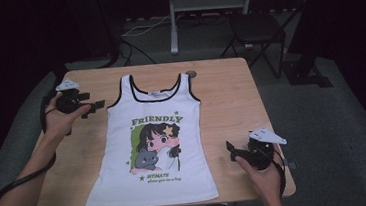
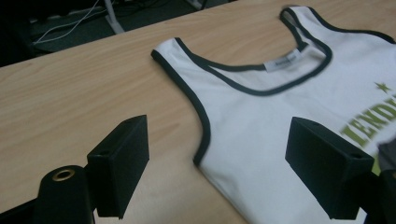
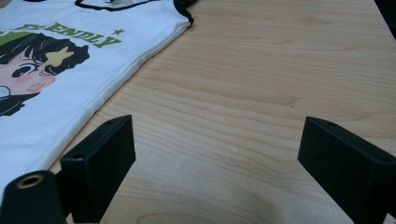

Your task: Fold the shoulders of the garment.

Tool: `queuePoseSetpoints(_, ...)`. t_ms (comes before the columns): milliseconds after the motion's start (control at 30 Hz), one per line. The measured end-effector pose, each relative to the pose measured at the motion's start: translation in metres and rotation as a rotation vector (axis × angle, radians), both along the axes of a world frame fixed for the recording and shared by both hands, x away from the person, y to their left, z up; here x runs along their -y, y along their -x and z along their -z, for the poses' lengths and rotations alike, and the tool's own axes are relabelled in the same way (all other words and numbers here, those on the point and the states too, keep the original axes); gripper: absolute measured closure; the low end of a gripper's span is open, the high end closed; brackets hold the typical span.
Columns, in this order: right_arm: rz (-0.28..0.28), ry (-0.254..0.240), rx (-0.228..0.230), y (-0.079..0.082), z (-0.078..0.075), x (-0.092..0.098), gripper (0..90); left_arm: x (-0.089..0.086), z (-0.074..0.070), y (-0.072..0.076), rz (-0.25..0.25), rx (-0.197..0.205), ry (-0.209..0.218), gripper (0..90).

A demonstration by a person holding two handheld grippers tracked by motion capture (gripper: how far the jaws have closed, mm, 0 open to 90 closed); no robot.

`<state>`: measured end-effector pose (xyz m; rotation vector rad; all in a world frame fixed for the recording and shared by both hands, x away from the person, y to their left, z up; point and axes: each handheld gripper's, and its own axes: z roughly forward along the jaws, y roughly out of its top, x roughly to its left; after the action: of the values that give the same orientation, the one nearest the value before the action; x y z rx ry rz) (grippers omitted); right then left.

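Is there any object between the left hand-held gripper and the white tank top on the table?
Nothing visible. The left hand-held gripper is open beside the tank top, near its shoulder strap, with bare wooden table between them.

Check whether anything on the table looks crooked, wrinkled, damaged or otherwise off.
Nothing stands out. The white tank top lies flat and face up on the wooden table, straps toward the far edge, with no obvious folds or stains. The left gripper and right gripper are open beside it, touching nothing.

We find a white tank top (image 1: 155,150) lying flat, face up. Black trim edges neck and armholes. A cartoon print reads "FRIENDLY".
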<state>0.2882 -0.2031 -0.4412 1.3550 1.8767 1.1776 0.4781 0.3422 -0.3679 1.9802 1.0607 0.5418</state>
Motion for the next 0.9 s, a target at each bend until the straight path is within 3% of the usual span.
queuePoseSetpoints(233,-0.009,0.013,-0.005,-0.002,0.0,0.0,10.5,0.023,-0.007,-0.042,-0.016,-0.034,-0.055,26.8)
queuePoseSetpoints(400,-0.015,0.029,0.001,-0.002,0.0,-0.001,10.5,0.036,-0.01,-0.066,-0.028,-0.051,-0.049,27.0)
queuePoseSetpoints(500,-0.015,0.036,0.003,-0.002,0.0,-0.001,10.5,0.041,-0.01,-0.08,-0.042,-0.059,-0.039,31.5)
queuePoseSetpoints(667,-0.02,0.037,-0.002,-0.002,0.0,-0.002,10.5,0.047,-0.004,-0.101,-0.063,-0.082,-0.069,37.9)
queuePoseSetpoints(733,-0.018,0.038,-0.002,-0.002,0.0,-0.002,10.5,0.046,0.001,-0.11,-0.075,-0.102,-0.048,41.6)
queuePoseSetpoints(900,-0.023,0.049,0.001,-0.002,0.0,-0.003,10.5,0.045,0.013,-0.127,-0.115,-0.13,-0.041,46.1)
